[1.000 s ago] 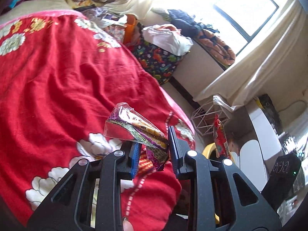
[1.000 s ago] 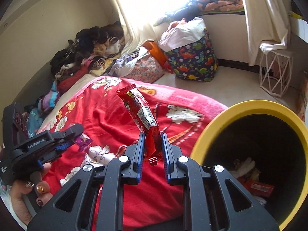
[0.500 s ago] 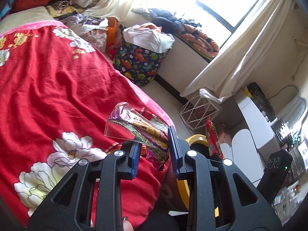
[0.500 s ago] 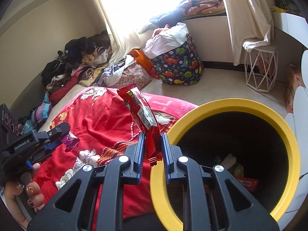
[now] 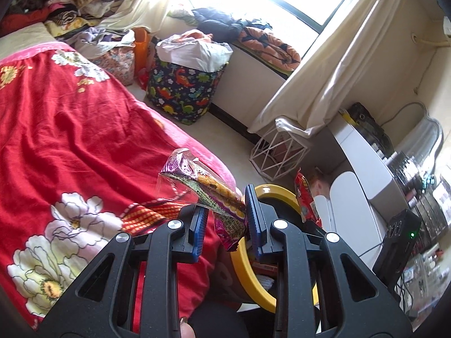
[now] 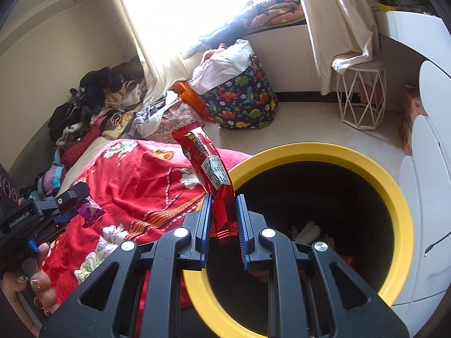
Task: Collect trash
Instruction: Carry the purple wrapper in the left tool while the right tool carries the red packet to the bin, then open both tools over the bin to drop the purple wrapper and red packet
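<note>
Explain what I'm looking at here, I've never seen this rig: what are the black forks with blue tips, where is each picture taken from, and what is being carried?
There is no robot. A person holds a hand-operated two-finger tool in each hand, and each tool has a wide-angle camera looking forward along its fingers, so the black forks at the bottom are the tool itself.

In the left camera's picture, the left tool is shut on a purple snack wrapper. In the right camera's picture, the right tool is shut on a red snack wrapper. The left tool also shows at that picture's left edge, with the person's hand under it.

Below lies a bed with a red flowered blanket. Beside it stands a yellow-rimmed bin, with some trash already inside. The red wrapper sits near the rim.
</note>
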{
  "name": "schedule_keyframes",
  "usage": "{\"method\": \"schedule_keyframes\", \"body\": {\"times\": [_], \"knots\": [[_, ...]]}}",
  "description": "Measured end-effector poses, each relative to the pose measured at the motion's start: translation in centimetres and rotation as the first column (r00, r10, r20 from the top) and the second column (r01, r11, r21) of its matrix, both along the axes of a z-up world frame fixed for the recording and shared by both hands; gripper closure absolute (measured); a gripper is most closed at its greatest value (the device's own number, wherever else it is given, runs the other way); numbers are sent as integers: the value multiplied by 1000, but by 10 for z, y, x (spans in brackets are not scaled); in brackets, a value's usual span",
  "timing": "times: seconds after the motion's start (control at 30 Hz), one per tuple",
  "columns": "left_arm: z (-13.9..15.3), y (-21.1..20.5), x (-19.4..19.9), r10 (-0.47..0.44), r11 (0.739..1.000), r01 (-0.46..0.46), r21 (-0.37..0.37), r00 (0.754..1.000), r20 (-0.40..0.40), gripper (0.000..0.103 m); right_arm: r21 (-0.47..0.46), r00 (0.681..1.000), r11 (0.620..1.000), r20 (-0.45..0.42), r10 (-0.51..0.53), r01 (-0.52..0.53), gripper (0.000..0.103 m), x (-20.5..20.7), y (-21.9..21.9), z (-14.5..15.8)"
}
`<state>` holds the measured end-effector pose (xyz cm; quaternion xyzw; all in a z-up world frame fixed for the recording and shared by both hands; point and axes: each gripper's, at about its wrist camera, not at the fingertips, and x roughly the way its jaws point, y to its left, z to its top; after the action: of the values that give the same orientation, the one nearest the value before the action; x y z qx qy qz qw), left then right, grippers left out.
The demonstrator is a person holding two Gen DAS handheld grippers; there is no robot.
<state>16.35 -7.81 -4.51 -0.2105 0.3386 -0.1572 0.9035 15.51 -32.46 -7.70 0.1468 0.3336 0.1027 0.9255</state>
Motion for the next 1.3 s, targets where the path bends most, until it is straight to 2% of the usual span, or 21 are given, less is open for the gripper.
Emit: {"method": "schedule_keyframes", "body": {"times": [0.4,0.73,0.9,0.97,1.03,1.1,1.17,1.3], "knots": [[-6,-46,1,-114,992,114,50,993,0,83,5,995,996,-52,-88,88,86,-9,-33,-13],[-19,-90,5,-222,969,224,106,975,-33,83,38,984,988,-101,-146,151,83,-15,-62,-26],[-30,-110,8,-269,951,276,143,961,-68,83,64,979,983,-124,-162,171,78,-16,-74,-30],[-36,-116,10,-283,944,293,152,955,-86,82,72,977,981,-127,-170,180,69,-18,-78,-31],[-39,-121,12,-291,938,304,166,952,-97,82,82,976,979,-126,-176,188,67,-22,-83,-32],[-41,-124,13,-298,934,313,175,949,-105,71,85,975,978,-124,-182,193,63,-24,-85,-30],[-41,-127,13,-304,931,319,179,947,-109,66,83,975,977,-119,-186,196,57,-26,-87,-29],[-38,-130,13,-316,923,329,198,944,-97,54,81,975,976,-111,-192,201,54,-32,-90,-25]]}}
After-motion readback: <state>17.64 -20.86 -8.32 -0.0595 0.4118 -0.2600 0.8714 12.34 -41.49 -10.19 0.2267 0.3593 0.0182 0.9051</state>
